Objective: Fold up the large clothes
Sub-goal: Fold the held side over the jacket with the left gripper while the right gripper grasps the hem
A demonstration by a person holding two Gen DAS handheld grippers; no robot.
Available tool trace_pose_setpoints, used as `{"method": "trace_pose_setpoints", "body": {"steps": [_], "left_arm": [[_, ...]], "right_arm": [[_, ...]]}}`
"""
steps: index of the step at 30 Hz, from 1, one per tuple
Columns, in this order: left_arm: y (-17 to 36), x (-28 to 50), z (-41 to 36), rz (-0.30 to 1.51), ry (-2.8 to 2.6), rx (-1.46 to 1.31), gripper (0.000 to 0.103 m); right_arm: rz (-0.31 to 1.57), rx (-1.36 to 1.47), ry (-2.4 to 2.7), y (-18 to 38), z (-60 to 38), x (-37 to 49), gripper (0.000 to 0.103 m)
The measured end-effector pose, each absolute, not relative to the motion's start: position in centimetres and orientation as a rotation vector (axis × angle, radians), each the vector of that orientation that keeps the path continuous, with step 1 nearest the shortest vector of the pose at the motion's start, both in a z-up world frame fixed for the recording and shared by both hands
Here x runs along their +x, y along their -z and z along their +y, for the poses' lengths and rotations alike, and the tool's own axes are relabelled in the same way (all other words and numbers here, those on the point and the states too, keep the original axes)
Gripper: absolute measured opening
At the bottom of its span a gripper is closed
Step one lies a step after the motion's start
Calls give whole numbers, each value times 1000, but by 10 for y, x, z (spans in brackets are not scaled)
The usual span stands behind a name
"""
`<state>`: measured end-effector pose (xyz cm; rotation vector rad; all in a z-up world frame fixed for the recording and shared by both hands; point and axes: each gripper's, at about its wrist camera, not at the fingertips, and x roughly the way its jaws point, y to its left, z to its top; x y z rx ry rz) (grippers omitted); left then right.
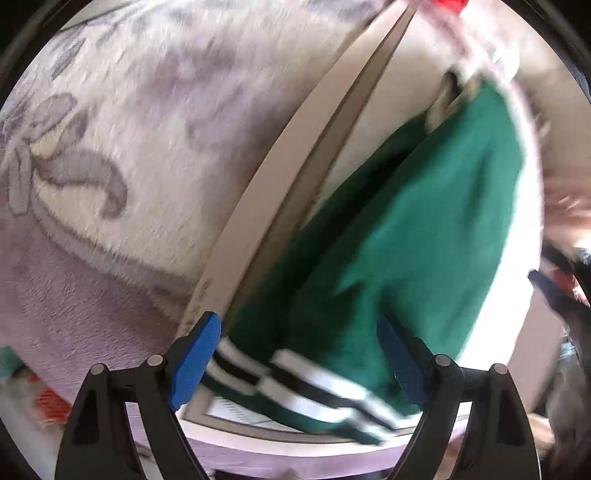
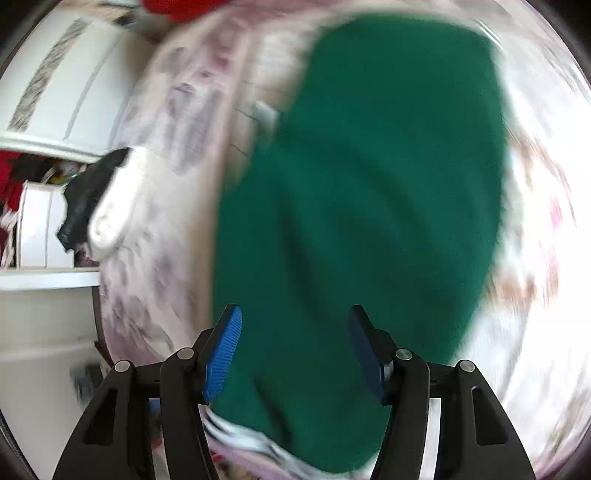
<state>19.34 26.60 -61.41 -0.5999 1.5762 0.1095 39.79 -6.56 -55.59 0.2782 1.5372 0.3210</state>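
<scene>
1. A green garment (image 1: pixel 406 229) with a black-and-white striped band (image 1: pixel 295 384) hangs or lies in front of both cameras, its cloth filling the space ahead of each tool; heavy blur in both views makes its exact lie hard to read.

2. The left gripper (image 1: pixel 295 362) has its jaws spread wide, the striped band running between the blue pads (image 1: pixel 194 365) without being pinched, as far as the blur allows.

3. The right gripper (image 2: pixel 295 354) also shows its jaws spread, green cloth (image 2: pixel 369 221) passing between them; whether either pad touches the fabric cannot be told.

4. The garment appears to sit near a pale frame edge (image 1: pixel 288 177), beside a lilac blanket (image 1: pixel 110 147) printed with grey bows; in the right view a floral sheet (image 2: pixel 166 184) lies beneath and around it.

5. White shelves (image 2: pixel 48 206) holding dark and red items stand off to the left in the right view, and something red (image 1: pixel 448 4) shows at the top of the left view.

6. Judged from this, folding looks early: no neat crease or stacked layer is visible, and the garment looks loose and long, not squared up.

7. Still to do, it seems: take hold of the cloth, spread it flat, and make the folds.
</scene>
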Motion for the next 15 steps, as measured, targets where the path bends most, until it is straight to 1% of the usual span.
{"method": "trace_pose_setpoints", "body": {"steps": [2,3,4,5,6,7,9,11,12,15], "left_arm": [[638,191,252,1643,-99,-552,86],[644,191,246,1651,-96,-532,80],[644,190,242,1634,-104,-515,70],[639,189,238,1606,-106,-489,54],[632,188,235,1580,-116,-455,33],[620,185,236,1538,-124,-447,28],[598,178,245,1476,-128,-504,15],[582,175,256,1430,-138,-505,13],[582,176,260,1428,-152,-482,14],[618,181,281,1484,-203,-460,15]], "right_arm": [[1596,344,-244,578,-95,360,62],[1638,410,-215,594,-109,339,62],[1673,464,-201,610,-119,322,62],[1709,514,-170,628,-130,301,62],[1726,541,-150,637,-136,290,62],[1741,572,-140,648,-142,276,62],[1745,602,-122,658,-149,257,62],[1731,626,-127,664,-153,245,62],[1724,640,-131,666,-154,240,62],[1719,672,-168,680,-148,232,62]]}}
